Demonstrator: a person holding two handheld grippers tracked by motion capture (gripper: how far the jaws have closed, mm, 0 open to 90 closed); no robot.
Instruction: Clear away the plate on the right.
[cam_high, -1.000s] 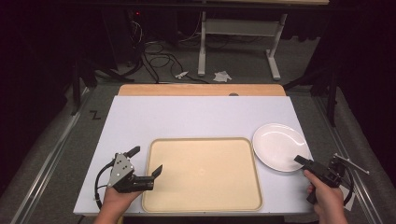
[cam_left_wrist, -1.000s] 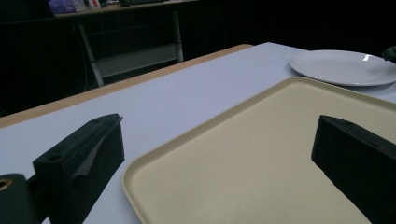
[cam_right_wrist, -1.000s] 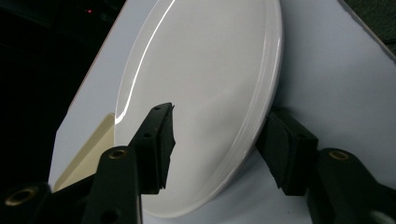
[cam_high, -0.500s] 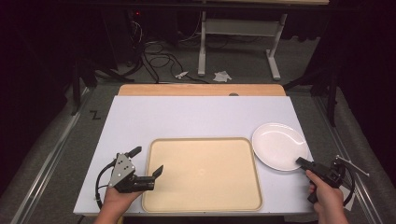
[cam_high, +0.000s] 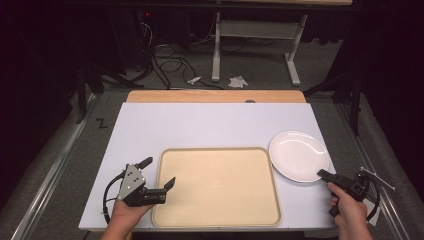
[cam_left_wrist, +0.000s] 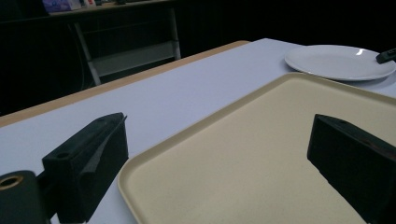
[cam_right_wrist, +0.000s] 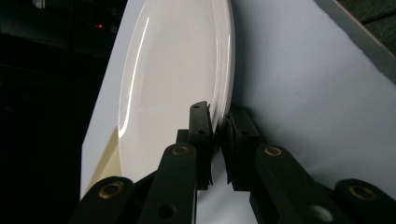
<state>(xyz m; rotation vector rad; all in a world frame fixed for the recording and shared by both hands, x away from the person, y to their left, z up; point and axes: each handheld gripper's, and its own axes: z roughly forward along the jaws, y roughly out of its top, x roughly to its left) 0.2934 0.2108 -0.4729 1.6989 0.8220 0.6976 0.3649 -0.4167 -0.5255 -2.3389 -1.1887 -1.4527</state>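
The right gripper has just closed its fingers on the near rim of the round white plate lying right of the beige plastic tray, so lifting looks possible, while the left gripper gapes at the tray's left edge.

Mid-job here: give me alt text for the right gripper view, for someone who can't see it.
The right gripper has just closed its two black jaws on the near rim of a white plate, one jaw over the rim and one under it. The plate lies on the white table, with a corner of the beige tray beyond it.
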